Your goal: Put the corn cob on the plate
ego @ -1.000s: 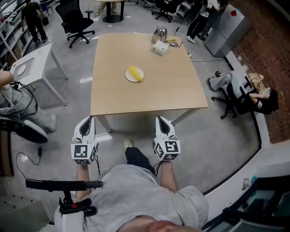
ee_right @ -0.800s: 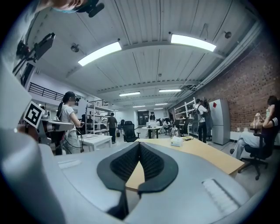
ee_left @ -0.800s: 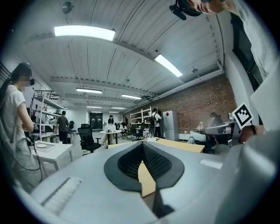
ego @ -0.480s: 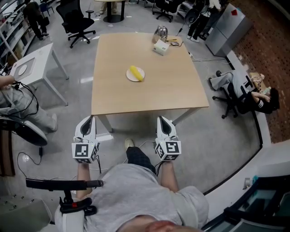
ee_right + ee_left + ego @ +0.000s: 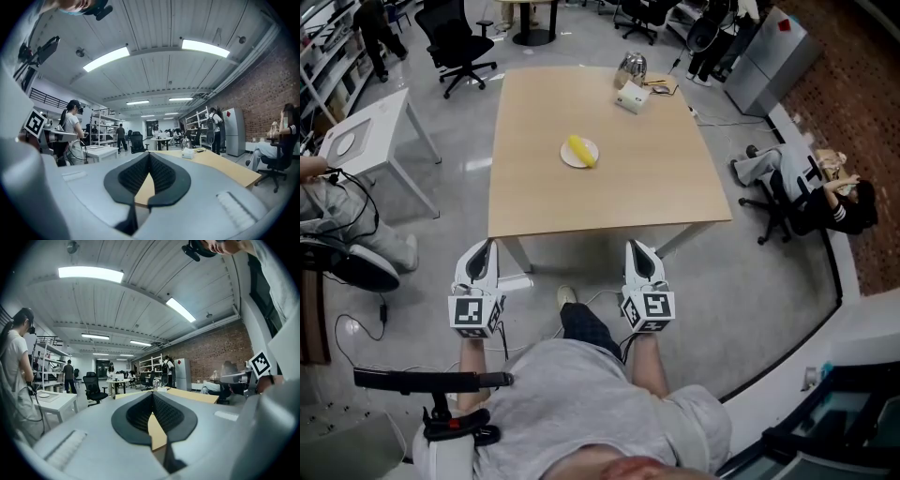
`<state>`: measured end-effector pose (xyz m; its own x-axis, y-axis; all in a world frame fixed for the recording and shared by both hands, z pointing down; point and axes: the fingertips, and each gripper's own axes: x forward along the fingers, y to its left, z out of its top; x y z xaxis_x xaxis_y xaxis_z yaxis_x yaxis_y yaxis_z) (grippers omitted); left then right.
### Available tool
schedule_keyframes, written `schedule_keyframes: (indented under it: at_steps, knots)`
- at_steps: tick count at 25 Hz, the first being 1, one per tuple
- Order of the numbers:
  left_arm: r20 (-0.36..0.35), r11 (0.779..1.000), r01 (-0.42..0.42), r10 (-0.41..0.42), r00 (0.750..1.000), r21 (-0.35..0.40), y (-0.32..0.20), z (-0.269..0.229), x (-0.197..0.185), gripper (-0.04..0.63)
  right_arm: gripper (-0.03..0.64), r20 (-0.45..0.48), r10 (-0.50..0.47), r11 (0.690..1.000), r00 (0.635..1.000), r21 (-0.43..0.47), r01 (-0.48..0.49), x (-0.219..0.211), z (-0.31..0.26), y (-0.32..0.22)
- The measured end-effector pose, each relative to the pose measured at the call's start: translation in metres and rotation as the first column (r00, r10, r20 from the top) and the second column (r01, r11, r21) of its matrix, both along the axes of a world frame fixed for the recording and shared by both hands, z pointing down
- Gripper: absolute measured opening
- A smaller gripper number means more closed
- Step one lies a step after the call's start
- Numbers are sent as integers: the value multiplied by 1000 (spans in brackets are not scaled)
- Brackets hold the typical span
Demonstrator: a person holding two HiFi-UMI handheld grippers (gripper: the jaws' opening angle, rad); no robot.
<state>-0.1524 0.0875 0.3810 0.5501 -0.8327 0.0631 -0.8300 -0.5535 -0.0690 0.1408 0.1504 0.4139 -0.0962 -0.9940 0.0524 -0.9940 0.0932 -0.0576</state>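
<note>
The tabletop [image 5: 609,202] looks like pale wood, matt and smooth. On it, the plate [image 5: 567,160] is white and smooth, and the corn cob [image 5: 580,150] is a dull yellow. A jug [image 5: 630,67] at the tabletop's far edge shines like polished metal. The floor [image 5: 459,202] around the tabletop is grey and glossy. The left gripper [image 5: 152,397] and right gripper [image 5: 149,158] have matt grey plastic shells and black ribbed pads [image 5: 164,174].

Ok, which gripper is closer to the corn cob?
Right. The right gripper is short of the corn cob and slightly to its right; the left gripper is farther off to its left.
</note>
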Motion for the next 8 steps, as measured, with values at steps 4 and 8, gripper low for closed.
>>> schedule_keyframes:
  at_steps: [4,8]
  knots:
    - [1,1000,-5,5,1000,-2,-4,0,2,20,6,7,-3,1000,1000,-10,3,-1,2,-4]
    - [3,1000,-7,7,1000,-9,-5,1,3,20,6,13,-6,1000,1000,-19,7,-2,4,-6]
